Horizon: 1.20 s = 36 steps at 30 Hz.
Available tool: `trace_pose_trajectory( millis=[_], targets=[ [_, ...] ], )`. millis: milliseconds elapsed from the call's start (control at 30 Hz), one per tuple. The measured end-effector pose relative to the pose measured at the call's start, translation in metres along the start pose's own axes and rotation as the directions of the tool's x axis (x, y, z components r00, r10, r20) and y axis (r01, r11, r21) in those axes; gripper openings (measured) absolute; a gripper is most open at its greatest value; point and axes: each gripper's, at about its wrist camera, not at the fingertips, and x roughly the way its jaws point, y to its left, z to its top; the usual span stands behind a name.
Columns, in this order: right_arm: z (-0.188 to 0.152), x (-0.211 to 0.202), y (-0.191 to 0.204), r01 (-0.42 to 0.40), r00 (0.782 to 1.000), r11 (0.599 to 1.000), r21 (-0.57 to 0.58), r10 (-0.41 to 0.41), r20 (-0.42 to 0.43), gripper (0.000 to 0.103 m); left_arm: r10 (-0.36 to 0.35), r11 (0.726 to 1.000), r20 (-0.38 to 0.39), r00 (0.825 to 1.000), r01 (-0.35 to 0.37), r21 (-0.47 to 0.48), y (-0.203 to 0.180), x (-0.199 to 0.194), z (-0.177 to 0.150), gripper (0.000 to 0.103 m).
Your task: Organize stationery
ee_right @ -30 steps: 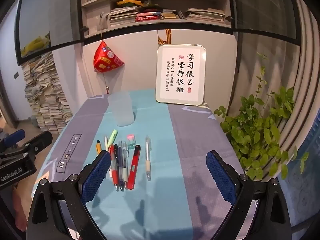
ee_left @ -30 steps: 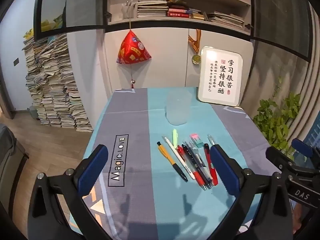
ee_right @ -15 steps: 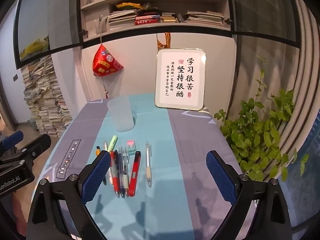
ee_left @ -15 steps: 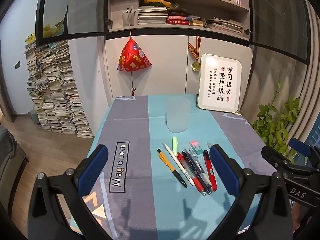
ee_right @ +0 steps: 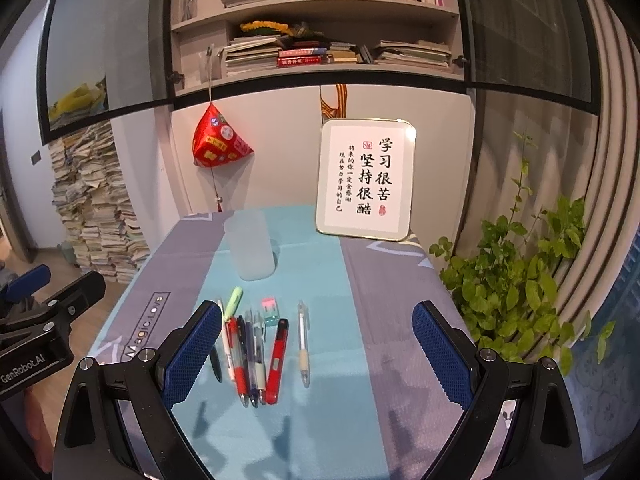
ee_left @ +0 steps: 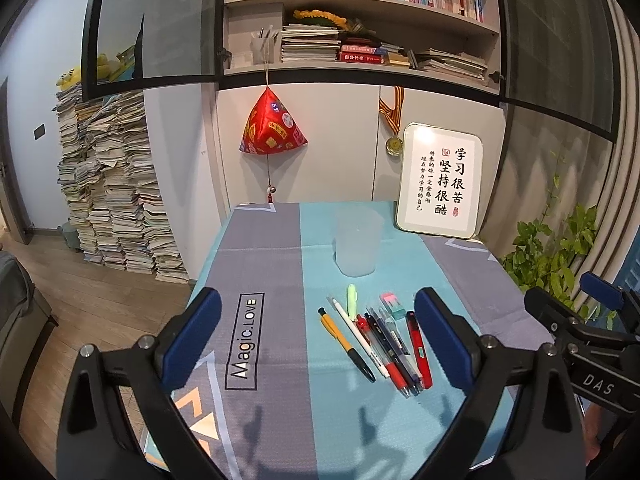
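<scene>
Left gripper: I have it spread wide with nothing between the blue pads, hanging above the near part of the table.
Right gripper: also wide apart and empty, held above the near edge on its own side.
Pens: a loose row on the teal strip of the tablecloth, between me and the frosted cup.
Row contents, from the left view: yellow-and-black pen, white pen, green highlighter, red pen, with dark pens packed between and a small pink-and-teal eraser at the far end.
Outlier: the clear pen with a tan grip lies alone just right of the row, apart from the red pen.
Long axis: every pen runs roughly away from me toward the cup, so I judge the fingers must close across the barrel, side to side.
Nearer hand: the row sits ahead of the left gripper's right finger and the right gripper's left finger; the lone pen lies almost midway between the right fingers, so I would take that one with the right.
Cup: upright, empty as far as I can tell, beyond the row.
Progress: nothing stowed yet, in my judgement.
</scene>
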Motion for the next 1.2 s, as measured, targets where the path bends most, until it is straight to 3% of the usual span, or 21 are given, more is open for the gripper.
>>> trace_pose_trajectory(
  millis=[1200],
  targets=[
    [0.0021,-0.0057,0.0085,-0.002,1.000,1.000,-0.013,0.002,0.019,0.096,-0.003,1.000,0.017,1.000,0.003,-0.011,0.0049,-0.0051,-0.0026,0.097]
  ],
)
